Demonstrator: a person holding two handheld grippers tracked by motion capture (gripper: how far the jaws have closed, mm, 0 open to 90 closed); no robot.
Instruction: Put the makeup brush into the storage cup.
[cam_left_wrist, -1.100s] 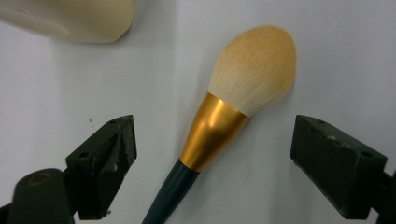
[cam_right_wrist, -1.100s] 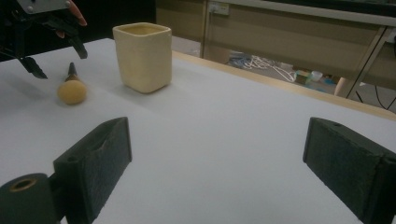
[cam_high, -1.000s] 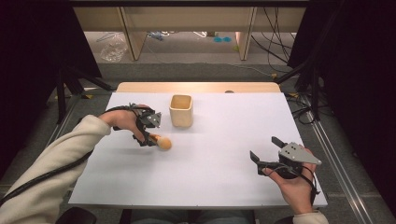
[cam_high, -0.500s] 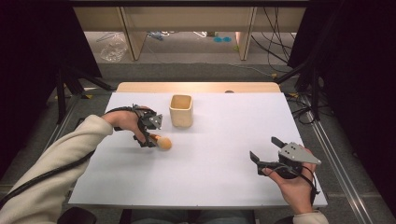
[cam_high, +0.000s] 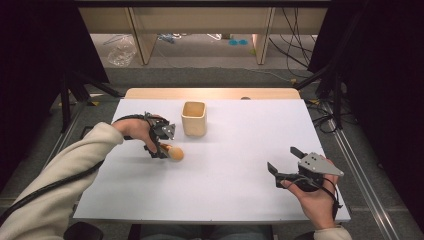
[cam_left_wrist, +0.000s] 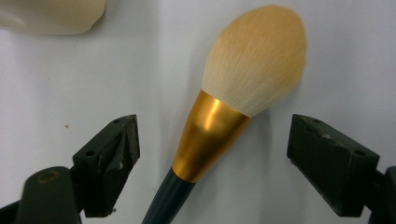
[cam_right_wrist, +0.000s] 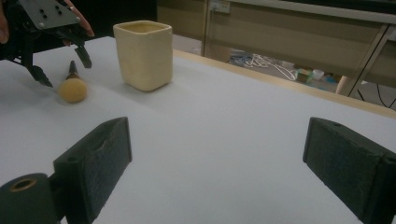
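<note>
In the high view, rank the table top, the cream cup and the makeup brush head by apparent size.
1. White table top, far the largest.
2. Cream cup.
3. Makeup brush head, smallest; its handle is hidden under the left gripper.

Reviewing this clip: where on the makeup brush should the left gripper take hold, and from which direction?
Probably at the gold ferrule or the dark handle just below it, coming straight down from above. The makeup brush lies flat on the white table, so its sides are free. The left gripper already straddles it, jaws open on either side. The soft bristle head would squash and slip.
</note>
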